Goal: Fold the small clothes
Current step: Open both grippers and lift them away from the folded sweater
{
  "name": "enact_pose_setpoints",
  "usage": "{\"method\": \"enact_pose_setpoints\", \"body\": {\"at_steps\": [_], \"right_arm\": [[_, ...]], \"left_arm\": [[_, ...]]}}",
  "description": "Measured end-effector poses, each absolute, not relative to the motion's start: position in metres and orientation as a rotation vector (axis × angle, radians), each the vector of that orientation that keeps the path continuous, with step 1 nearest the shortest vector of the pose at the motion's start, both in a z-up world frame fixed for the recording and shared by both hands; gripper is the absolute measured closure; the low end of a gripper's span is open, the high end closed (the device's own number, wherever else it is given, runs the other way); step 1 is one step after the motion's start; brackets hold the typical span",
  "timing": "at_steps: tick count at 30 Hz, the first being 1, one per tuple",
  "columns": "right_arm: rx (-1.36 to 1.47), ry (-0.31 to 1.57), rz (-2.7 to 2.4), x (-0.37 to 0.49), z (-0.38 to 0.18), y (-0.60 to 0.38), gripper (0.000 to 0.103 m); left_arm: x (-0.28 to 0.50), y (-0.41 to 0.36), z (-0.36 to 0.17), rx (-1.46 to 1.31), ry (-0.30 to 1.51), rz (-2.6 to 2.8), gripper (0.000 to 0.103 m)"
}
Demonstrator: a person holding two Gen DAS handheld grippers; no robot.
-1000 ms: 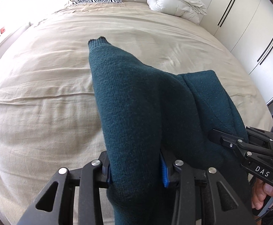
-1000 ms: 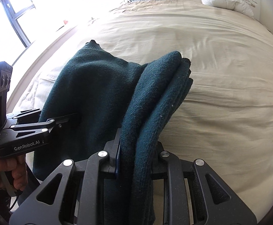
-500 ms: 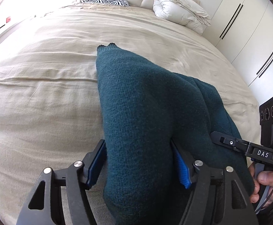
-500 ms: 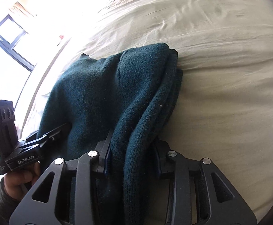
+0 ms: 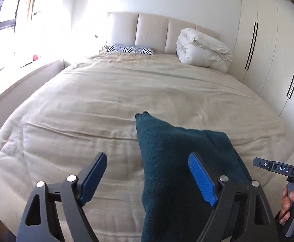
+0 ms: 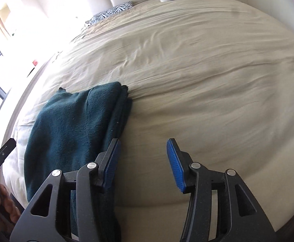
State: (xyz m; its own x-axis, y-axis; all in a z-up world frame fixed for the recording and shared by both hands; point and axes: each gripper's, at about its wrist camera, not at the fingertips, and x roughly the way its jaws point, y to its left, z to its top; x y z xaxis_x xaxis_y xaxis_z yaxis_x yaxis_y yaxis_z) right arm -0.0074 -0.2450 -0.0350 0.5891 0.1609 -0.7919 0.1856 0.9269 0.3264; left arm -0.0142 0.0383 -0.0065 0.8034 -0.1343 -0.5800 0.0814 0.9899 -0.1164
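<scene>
Item: teal sweater [image 5: 173, 161], folded, lying on bed [image 5: 86, 104] nr front edge. Left tongs [image 5: 147, 179] and right tongs [image 6: 142, 164]: both now spread, released 0.5 s ago. Fold prob. complete.

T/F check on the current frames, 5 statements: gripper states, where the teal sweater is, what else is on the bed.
1. The left hand-held gripper is clamped on the teal sweater. False: its jaws stand wide open, with the sweater lying between and under them.
2. The right hand-held gripper is open and holds nothing. True.
3. The teal sweater lies folded on the beige bed cover. True.
4. A zebra-print pillow sits near the headboard. True.
5. The rolled white duvet lies on top of the sweater. False: it is at the far end of the bed by the headboard, well apart from the sweater.
</scene>
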Motion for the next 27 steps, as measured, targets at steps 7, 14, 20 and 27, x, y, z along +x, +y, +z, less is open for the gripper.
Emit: {"method": "enact_pose_setpoints", "body": {"at_steps": [7, 14, 20, 27], "right_arm": [[0.446, 0.734, 0.113, -0.04, 0.025, -0.234, 0.056], [0.302, 0.32, 0.006, -0.09, 0.122, -0.215, 0.005], [0.146, 0.079, -0.17, -0.126, 0.18, -0.201, 0.0], [0.116, 0.236, -0.05, -0.118, 0.179, -0.183, 0.0]], "left_arm": [[-0.056, 0.032, 0.066, -0.005, 0.317, -0.021, 0.0], [-0.12, 0.018, 0.14, 0.136, -0.067, 0.089, 0.0], [-0.13, 0.005, 0.174, 0.2, -0.028, 0.109, 0.0], [-0.082, 0.0, 0.129, 0.083, 0.359, 0.012, 0.0]]}}
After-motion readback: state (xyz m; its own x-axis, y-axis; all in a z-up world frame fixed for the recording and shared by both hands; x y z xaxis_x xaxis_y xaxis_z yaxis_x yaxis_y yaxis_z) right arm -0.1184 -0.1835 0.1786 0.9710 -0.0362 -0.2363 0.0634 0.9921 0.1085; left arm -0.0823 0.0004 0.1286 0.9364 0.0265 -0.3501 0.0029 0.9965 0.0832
